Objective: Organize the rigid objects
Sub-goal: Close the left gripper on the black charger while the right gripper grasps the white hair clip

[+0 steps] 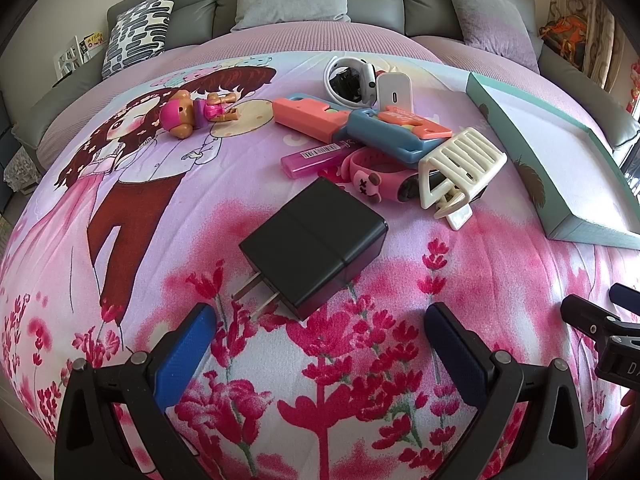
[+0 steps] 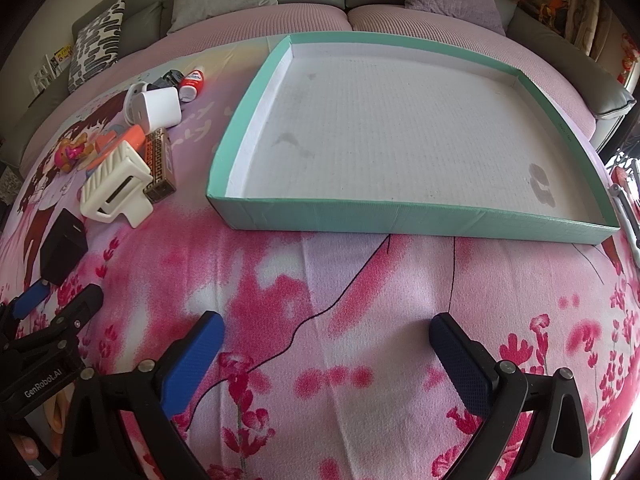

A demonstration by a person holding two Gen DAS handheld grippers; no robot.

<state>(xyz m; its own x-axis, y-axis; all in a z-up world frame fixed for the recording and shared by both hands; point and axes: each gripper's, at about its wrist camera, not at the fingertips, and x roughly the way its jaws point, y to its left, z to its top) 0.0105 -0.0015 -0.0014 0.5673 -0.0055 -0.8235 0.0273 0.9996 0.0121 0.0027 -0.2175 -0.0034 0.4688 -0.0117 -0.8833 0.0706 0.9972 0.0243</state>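
Charger (image 1: pixel 314 249) lies just ahead of the spread, empty left claw (image 1: pixel 320 344); right claw (image 2: pixel 326 356) likewise released.

"GenRobot.AI" reads in white on the black body of the left gripper (image 2: pixel 56 292), seen in the right wrist view. The left wrist view shows a partial "DA" on the right gripper (image 1: pixel 600 308). A barcode sits on the pink lighter (image 1: pixel 316 156); its digits are illegible.
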